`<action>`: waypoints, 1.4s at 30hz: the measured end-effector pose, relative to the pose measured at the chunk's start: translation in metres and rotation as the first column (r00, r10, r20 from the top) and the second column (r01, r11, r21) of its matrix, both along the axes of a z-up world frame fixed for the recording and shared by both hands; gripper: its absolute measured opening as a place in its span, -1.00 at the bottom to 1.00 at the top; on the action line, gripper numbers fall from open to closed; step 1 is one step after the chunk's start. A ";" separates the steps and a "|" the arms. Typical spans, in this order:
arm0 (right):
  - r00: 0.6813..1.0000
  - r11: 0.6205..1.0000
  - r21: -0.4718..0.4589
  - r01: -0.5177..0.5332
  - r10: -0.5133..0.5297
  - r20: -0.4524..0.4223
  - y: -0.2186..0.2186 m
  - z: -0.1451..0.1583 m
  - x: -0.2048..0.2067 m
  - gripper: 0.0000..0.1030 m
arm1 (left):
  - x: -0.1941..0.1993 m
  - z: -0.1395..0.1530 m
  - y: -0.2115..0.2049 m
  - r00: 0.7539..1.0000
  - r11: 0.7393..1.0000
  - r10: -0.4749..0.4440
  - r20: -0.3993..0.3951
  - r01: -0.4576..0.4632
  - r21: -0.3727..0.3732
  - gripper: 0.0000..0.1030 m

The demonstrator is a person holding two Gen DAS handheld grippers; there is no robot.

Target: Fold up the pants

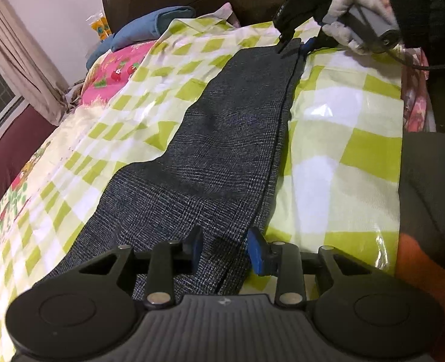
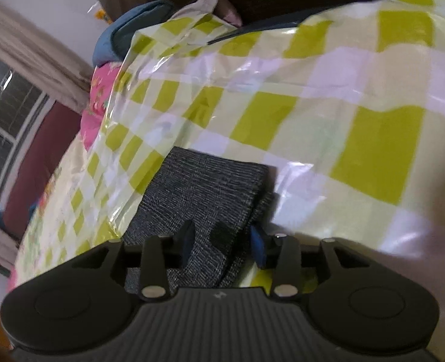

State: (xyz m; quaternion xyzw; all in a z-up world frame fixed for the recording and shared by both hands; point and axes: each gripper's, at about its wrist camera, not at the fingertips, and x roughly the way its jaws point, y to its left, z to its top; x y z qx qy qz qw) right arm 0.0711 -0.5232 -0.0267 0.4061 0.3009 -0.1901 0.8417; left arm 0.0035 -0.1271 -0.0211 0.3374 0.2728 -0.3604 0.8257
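Pants (image 1: 210, 150) lie flat, legs stacked, on checked sheet (image 1: 343, 157); left gripper (image 1: 225, 249) & right gripper (image 2: 222, 241) both straddle cloth w/ jaws slack, so I'd re-pinch all layers before folding over.

White glove (image 1: 358, 15), black knit sleeve (image 1: 424, 6); black tool (image 1: 225, 250) with blue pads.
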 end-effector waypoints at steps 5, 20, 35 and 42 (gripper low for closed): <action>0.998 0.997 0.070 0.037 -0.041 0.043 -0.009 -0.003 -0.012 -0.87 | 0.001 0.000 0.002 1.000 1.000 0.007 0.000 -0.007 -0.011 -0.07; 0.982 0.984 0.002 0.181 -0.180 0.061 -0.062 0.003 -0.057 -0.90 | 0.011 -0.010 -0.046 0.998 0.999 -0.023 -0.065 0.021 -0.038 0.14; 0.993 0.994 -0.047 0.095 -0.092 0.073 -0.030 0.019 -0.038 -0.85 | 0.018 -0.020 0.007 0.990 0.992 0.127 -0.061 -0.128 -0.009 0.32; 0.940 0.923 -0.318 -0.219 0.287 0.186 0.098 0.116 -0.015 -0.85 | 0.012 -0.007 0.034 0.985 0.979 0.159 -0.064 -0.166 -0.114 0.33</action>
